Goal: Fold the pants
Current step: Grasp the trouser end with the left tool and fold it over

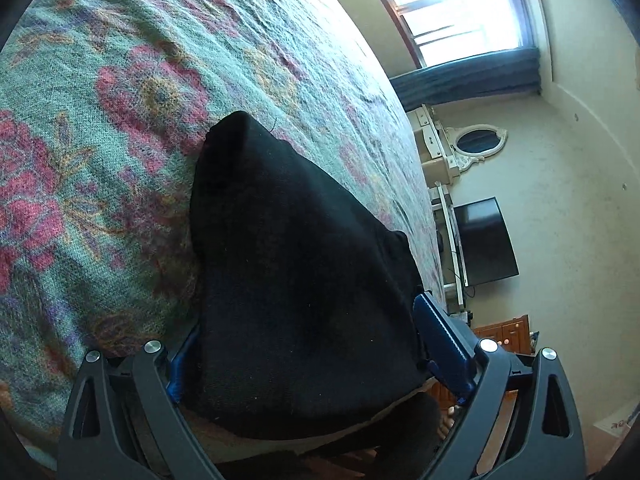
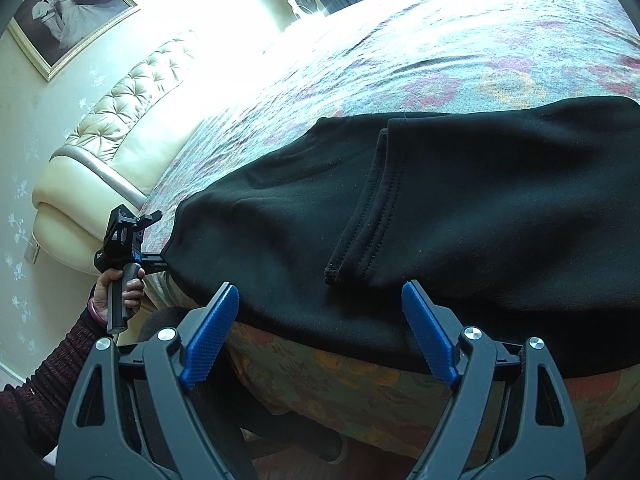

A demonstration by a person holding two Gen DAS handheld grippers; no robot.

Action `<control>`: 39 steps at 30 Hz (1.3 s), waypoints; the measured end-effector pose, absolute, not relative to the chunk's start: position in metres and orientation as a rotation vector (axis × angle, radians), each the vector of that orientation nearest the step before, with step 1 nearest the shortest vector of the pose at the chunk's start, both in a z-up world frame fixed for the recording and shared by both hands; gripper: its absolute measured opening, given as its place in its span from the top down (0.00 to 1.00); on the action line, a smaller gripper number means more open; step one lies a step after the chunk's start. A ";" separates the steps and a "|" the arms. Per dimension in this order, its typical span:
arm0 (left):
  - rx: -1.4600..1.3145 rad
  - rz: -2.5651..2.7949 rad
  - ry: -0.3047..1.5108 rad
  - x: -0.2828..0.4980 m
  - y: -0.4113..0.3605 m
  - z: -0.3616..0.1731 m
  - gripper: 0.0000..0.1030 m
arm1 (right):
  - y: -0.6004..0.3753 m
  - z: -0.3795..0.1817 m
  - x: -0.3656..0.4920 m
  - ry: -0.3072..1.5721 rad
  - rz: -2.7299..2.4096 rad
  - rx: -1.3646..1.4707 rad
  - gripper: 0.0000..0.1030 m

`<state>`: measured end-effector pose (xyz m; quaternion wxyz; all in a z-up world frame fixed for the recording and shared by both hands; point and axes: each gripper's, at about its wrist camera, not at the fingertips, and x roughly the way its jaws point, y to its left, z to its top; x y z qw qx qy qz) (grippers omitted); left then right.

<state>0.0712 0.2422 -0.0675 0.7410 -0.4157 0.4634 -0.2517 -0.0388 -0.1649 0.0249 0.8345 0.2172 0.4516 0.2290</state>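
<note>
Black pants (image 2: pixel 460 208) lie folded on the flowered bedspread (image 2: pixel 440 52), along the bed's near edge. A hemmed leg end (image 2: pixel 368 216) lies on top near the middle. My right gripper (image 2: pixel 320 320) is open, its blue fingers (image 2: pixel 212 332) spread just in front of the pants' near edge, holding nothing. In the left wrist view the pants (image 1: pixel 296 280) fill the space between the wide-spread blue fingers (image 1: pixel 440 340) of my left gripper (image 1: pixel 304 344); whether it grips the cloth cannot be told. The left gripper also shows in the right wrist view (image 2: pixel 128 236) at the pants' left end.
A cream tufted headboard (image 2: pixel 120 120) and a framed picture (image 2: pixel 68 12) stand at the left. In the left wrist view a window (image 1: pixel 460 4), a dressing table with an oval mirror (image 1: pixel 476 144) and a dark TV (image 1: pixel 484 240) stand beyond the bed's far side.
</note>
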 end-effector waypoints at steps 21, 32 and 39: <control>-0.930 -0.550 0.914 0.056 0.225 -0.017 0.87 | -0.181 0.022 -0.043 0.943 0.445 0.509 0.19; -0.869 -0.820 0.841 0.069 0.105 0.055 0.87 | -0.193 0.022 -0.050 0.917 0.438 0.550 0.19; -0.766 -0.930 0.908 0.080 0.005 0.055 0.87 | -0.208 0.020 -0.057 0.906 0.423 0.580 0.19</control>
